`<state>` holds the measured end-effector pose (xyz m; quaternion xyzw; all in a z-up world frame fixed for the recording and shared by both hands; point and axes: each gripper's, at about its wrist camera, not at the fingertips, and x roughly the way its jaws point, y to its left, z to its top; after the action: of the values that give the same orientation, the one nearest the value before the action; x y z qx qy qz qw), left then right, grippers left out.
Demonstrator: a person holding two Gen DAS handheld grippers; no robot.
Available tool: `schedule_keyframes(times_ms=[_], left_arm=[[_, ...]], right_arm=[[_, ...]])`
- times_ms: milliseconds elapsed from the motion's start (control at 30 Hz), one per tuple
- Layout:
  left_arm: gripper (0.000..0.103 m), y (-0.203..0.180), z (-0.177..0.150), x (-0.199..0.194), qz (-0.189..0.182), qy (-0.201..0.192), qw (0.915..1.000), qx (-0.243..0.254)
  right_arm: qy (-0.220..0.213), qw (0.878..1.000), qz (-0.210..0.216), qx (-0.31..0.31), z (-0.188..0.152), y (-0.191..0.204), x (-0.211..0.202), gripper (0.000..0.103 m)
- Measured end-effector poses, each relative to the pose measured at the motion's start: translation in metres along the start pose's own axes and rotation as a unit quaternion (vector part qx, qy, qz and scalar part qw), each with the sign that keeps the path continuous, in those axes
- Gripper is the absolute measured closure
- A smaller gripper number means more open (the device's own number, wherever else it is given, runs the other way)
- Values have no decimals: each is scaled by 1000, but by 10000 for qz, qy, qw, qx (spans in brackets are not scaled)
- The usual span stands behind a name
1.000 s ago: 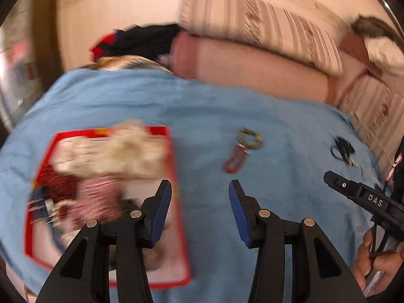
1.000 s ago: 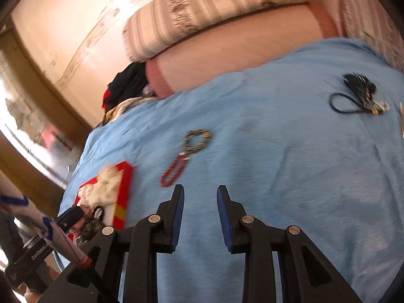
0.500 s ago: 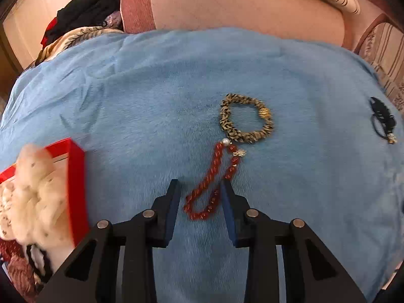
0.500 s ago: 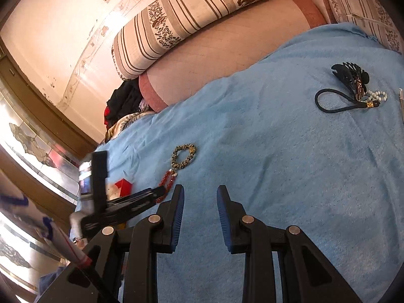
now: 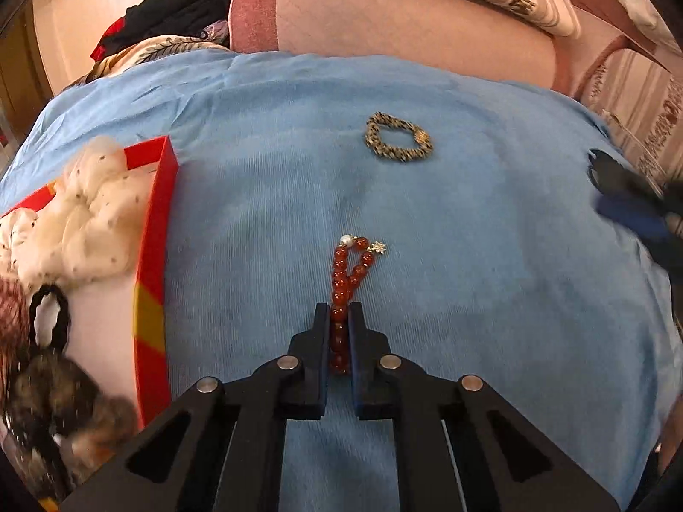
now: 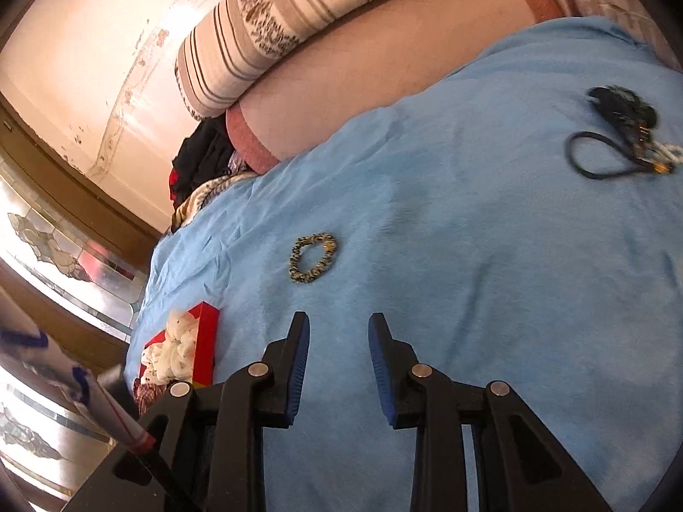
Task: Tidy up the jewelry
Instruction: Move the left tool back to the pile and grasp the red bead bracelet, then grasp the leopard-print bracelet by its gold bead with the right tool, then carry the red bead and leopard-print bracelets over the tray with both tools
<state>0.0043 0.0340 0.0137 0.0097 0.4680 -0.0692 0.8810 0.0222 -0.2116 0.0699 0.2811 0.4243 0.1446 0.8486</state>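
Red bead bracelet [image 5: 346, 281]: lying on the blue blanket, near end pinched between the left gripper's pads, far end with its pearl and gold charm trailing free ahead.
Blue blanket [image 5: 491, 256]: the widest thing in view, bare cloth all around the bracelet; it ends at the pink bolster [image 5: 405, 30] up top.
Red box [image 5: 156, 256]: left of the bracelet, its red wall standing up as a hard edge, stuffed with a white scrunchie [image 5: 85, 222] and a black hair tie [image 5: 49, 320].
Left gripper [image 5: 340, 315]: jaws clamped on the bead strand, down on the blanket; half a second ago they straddled the beads with a gap, now shut tight.
Right gripper [image 6: 339, 354]: fingers apart, nothing between them, over bare blanket.
Leopard bracelet [image 5: 399, 143]: a loop on the cloth, beyond the red beads and well apart; half a second ago the two were touching.
Black cord piece [image 6: 619, 141]: far right of the blanket, near the edge, blurred.
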Motion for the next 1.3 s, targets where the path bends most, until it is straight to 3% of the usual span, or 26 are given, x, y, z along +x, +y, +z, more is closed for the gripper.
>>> schedule_keyframes(times_ms=[233,367,433,467,500,633,967,1300], left_arm=[[96,0,1,2,-282,-15,9996,-7],[96,0,5,4,-316,-52,9995,-11],[96,-1,5,6,-303,-60,9995,-14],[96,-1,6,7,-292,-76,9995,-11],[96,-2,6,6,-291,-98,9995,-13],[96,-2,7,4,-318,-157,9994,-49],[96,-7,0,-19,-358,-494,9981,16],[96,-11,-18,-57,-403,-719,9966,86]], right_arm=[[448,9989,-139,58,30,21,75,67],[793,9939,-754,-111,41,31,126,67],[1052,9912,-790,-174,37,32,146,67],[952,9905,-932,-331,35,36,147,72],[867,9893,-1069,-481,34,40,146,97],[694,9924,-942,-379,22,32,121,98],[77,9929,-972,-677,-36,15,7,98],[-196,9927,-897,-775,-71,21,-41,98]])
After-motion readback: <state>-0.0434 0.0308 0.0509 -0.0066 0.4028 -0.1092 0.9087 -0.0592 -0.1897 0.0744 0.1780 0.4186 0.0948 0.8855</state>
